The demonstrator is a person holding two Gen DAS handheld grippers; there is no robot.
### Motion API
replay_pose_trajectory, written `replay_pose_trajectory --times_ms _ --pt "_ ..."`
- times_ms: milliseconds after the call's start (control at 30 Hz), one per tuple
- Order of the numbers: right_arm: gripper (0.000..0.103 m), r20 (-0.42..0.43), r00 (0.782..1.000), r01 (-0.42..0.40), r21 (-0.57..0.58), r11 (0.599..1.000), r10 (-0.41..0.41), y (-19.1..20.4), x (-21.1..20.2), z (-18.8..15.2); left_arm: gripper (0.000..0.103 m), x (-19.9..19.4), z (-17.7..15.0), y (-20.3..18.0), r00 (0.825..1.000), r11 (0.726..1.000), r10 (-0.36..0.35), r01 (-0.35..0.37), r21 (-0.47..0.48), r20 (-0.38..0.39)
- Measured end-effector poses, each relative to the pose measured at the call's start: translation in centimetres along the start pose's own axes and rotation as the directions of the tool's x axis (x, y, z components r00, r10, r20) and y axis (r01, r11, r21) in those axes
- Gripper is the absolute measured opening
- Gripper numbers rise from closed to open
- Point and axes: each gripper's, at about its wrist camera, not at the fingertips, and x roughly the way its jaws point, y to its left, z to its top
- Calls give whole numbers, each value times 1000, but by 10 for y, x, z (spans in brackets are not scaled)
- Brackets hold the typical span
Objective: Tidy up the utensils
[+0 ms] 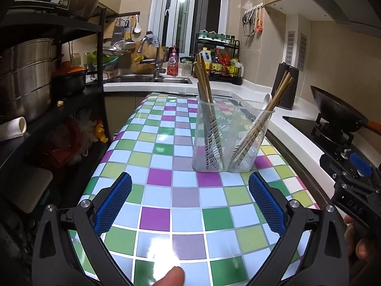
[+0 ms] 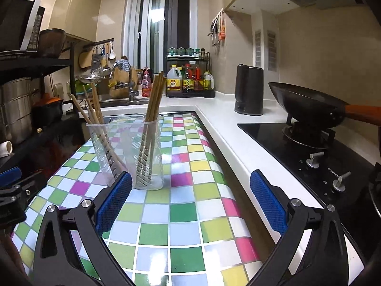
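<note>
A: Start with the biggest thing. What carries it all?

B: The bench, covered in a checkered sheet, fills the middle of both views. Next in size is the clear two-compartment utensil holder, standing upright at centre right of the left wrist view and left of centre in the right wrist view.

A: And inside it?

B: Two bundles of wooden chopsticks, one per compartment, their long axes steep and leaning apart at the top. A white spoon pokes up beside the bundle toward the right of the left wrist frame.

A: Where are the tools?

B: The left hand-held gripper spreads wide, holding nothing; the holder lies ahead and slightly toward the frame's right. The right hand-held gripper is equally wide and bare; the holder sits ahead toward the frame's left, just past its left finger.

A: Which is nearer?

B: Probably the right one. No loose utensil shows on the bench.
</note>
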Motion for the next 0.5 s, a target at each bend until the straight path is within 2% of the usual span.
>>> replay_pose_trajectory --times_ms 500 --pt "98 17 1000 -12 -44 999 12 11 -6 -3 95 -3 -9 -5 1000 1000 6 -5 23 -23"
